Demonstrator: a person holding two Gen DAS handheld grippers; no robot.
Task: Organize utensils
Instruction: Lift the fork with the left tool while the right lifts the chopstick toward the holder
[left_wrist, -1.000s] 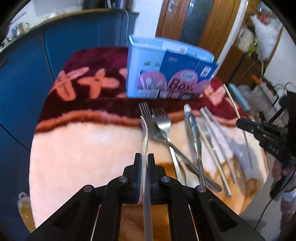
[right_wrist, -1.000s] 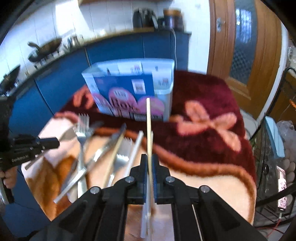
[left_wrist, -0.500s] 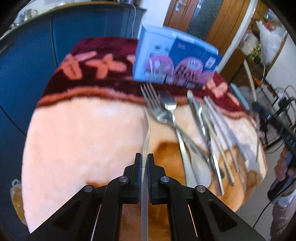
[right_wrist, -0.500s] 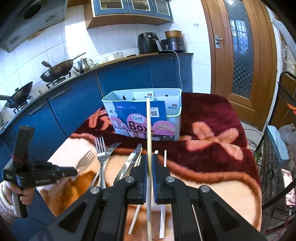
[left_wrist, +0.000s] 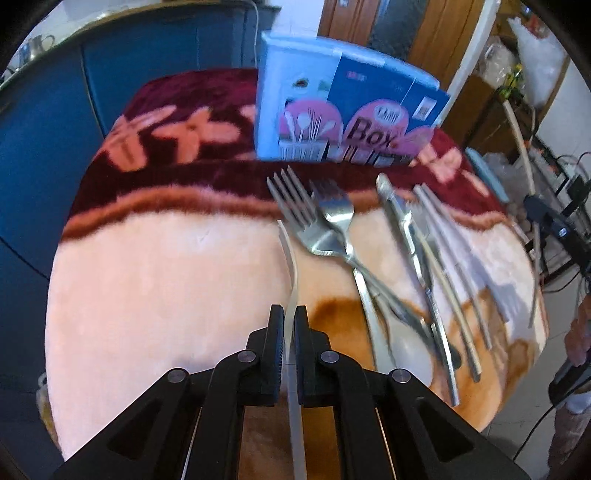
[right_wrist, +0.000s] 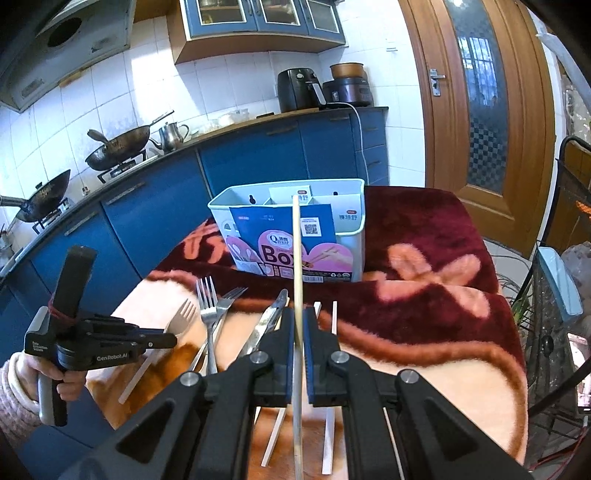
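1. Utensils lie scattered on a fuzzy blanket (left_wrist: 155, 295) covering the bench.
2. Left tongs (left_wrist: 290, 317) are pressed together on a metal fork (left_wrist: 291, 266), seen edge-on, its tines pointing away toward the box.
3. Just right of it, two loose forks (left_wrist: 325, 229) cross each other on the blanket, tines toward the box.
4. Further right, a knife (left_wrist: 410, 240) and pale chopsticks (left_wrist: 454, 266) lie side by side, some overlapping.
5. Blue-and-white holder box (right_wrist: 295, 229) stands upright at the blanket's far end, open top, dividers visible inside.
6. Right tongs (right_wrist: 298, 317) pinch one chopstick (right_wrist: 296, 251), its tip up in front of the box.
7. Two white chopsticks (right_wrist: 330, 417) lie on the blanket beneath the right tongs.
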